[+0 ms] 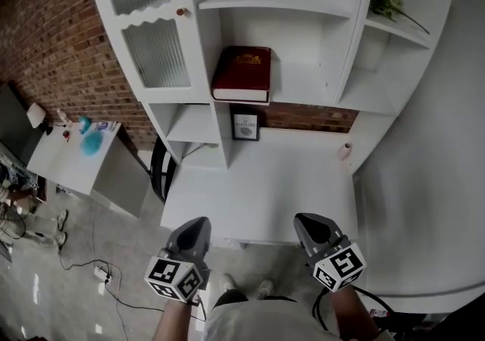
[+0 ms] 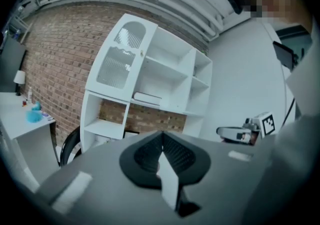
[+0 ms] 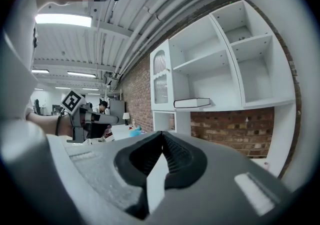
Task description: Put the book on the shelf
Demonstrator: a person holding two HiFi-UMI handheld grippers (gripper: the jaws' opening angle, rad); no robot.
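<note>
Framed card (image 1: 245, 126) print unreadable, shelf (image 1: 314, 78) top cropped

No text I can read for certain. Dark red hardcover book (image 1: 242, 73), lying flat on the white shelf unit (image 1: 303, 82): gilt lettering on the cover, too small for me to make out. Small black-framed card (image 1: 245, 125) just below it: a line of print, blurred, illegible. Cubes on the left gripper (image 1: 198, 223) and right gripper (image 1: 305, 220) carry black-and-white square code patterns.
</note>
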